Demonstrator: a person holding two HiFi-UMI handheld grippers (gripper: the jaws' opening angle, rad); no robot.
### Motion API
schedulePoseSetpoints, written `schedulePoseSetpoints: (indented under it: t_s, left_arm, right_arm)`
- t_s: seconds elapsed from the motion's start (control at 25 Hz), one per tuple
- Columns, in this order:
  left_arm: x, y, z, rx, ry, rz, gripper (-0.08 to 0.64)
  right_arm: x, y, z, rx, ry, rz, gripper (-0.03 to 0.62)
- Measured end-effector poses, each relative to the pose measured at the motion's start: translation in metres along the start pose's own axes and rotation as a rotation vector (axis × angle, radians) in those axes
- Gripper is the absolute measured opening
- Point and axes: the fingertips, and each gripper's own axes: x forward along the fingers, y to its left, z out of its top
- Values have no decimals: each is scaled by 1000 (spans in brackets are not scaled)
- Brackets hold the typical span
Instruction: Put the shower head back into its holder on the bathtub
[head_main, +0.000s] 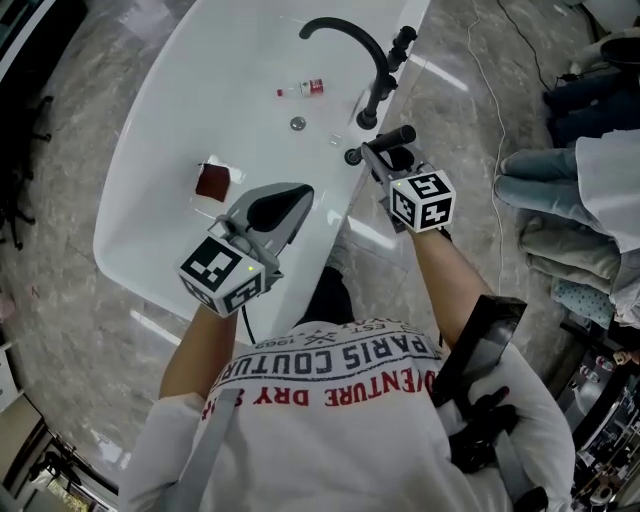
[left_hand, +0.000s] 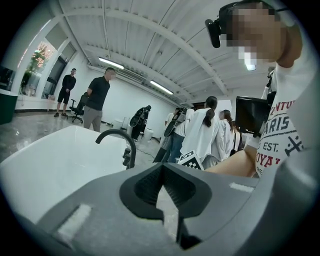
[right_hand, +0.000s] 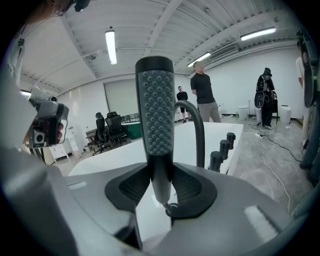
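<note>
**Got the shower head (right_hand: 155, 100), not docked yet**

The right gripper (right_hand: 159, 187) is clamped on its studded handle, right by the bathtub (head_main: 180, 110) rim near the black faucet (head_main: 380, 85). The left gripper (left_hand: 165, 187) is fully closed and empty, over the tub.

Head view looks steeply down on bathtub (head_main: 170, 130); gripper views share its faucet (left_hand: 132, 149).

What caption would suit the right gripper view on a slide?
Right gripper holds the black shower head, with the white bathtub and its spout behind.
</note>
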Motion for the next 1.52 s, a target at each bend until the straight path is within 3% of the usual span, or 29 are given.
schedulePoseSetpoints:
  t_s: [0.44, 0.72, 0.92, 1.28, 1.4, 1.52]
  left_arm:
    - [-11, 8, -29, -65, 14, 36, 0]
    - [-18, 15, -35, -75, 36, 61, 0]
    - [-21, 19, -47, -87, 48, 80, 0]
    - [-19, 19, -50, -114, 46, 61, 2]
    - [-15, 14, -46, -84, 35, 18, 2]
    - [-8, 12, -45, -60, 45, 3, 3]
  right_arm:
    - [27, -10, -47, -21, 96, -42, 135]
    - [47, -1, -58, -188, 138, -30, 133]
    - [58, 1, -74, -231, 193, -19, 133]
    - [64, -4, -86, -139, 236, -8, 129]
    - [60, 1, -90, -80, 257, 39, 195]
    - [42, -9, -87, -47, 258, 17, 208]
